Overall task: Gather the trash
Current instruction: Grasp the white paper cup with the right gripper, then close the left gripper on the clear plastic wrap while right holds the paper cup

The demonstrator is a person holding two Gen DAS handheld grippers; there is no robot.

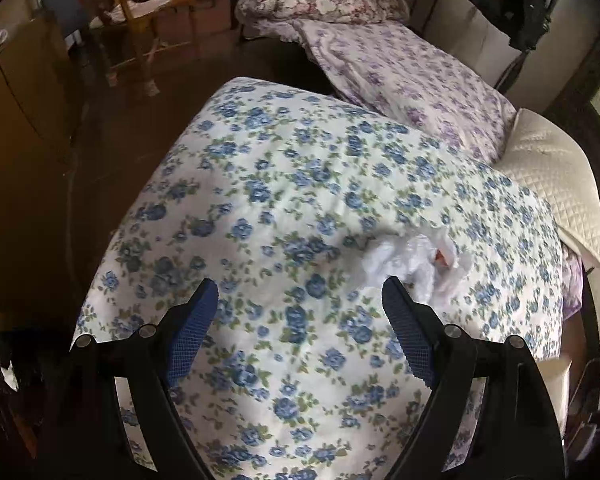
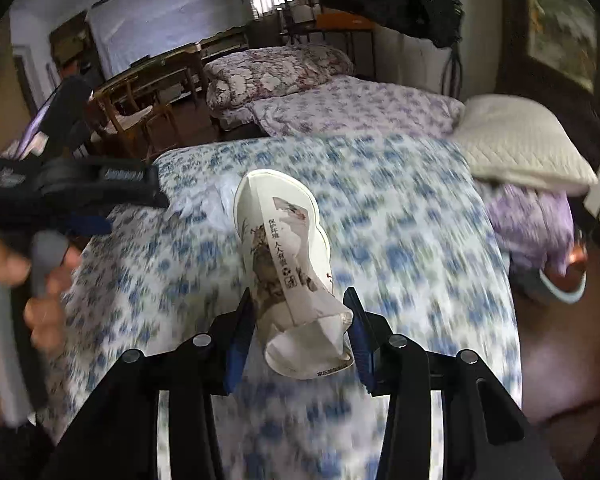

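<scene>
Right gripper (image 2: 300, 316): jaws partly closed, blue pads pressing the crushed base of a paper cup (image 2: 290, 264). Cup's long axis runs away from the camera, rim end tilted up-left, above the floral quilt (image 2: 420, 240). Left gripper (image 1: 300, 300): jaws wide, empty, beside crumpled white plastic (image 1: 412, 258).

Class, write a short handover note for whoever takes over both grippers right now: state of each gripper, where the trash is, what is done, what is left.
Right gripper: shut on the crushed paper cup, squeezed near its base and held above the blue-flowered quilt.
Left gripper: open and empty, over the same quilt.
White crumpled plastic wrapper: lies on the quilt, just ahead of the left gripper's right finger, not between the fingers.
Done: the cup is picked up.
Left: grasp the wrapper with the left gripper, then drop both pieces in a bin; no bin is clearly in view.
</scene>
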